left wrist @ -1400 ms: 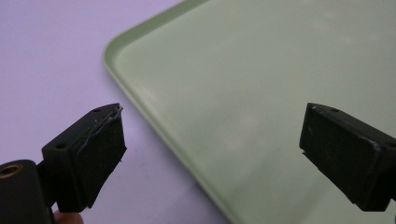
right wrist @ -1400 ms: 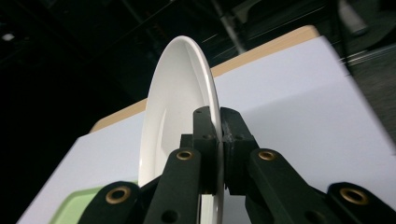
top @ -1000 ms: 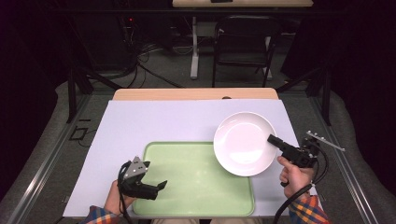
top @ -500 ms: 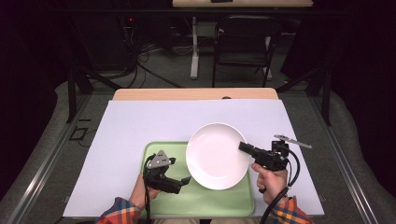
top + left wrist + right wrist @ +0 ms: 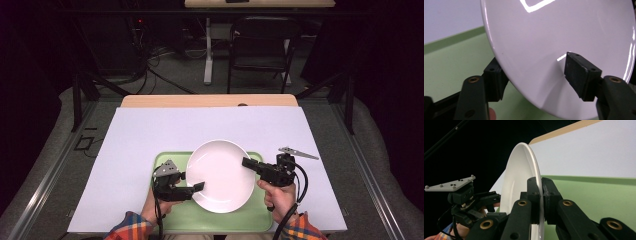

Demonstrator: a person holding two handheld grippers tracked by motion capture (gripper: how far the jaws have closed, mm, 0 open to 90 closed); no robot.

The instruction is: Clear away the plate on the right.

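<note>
Covering most of the table, a pale lilac sheet lies flat, with a green rectangular tray at its near edge. Over that tray sits the round white plate, glossy and smooth (a window glint shows on it), face up. Clenched on its right rim is the right gripper. The left gripper has just been closing, its jaws straddling the left rim but not yet pressing it.

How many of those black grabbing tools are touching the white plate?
2: the right gripper is clamped on the plate rim; the left gripper has its jaws closing around the opposite edge.
</note>
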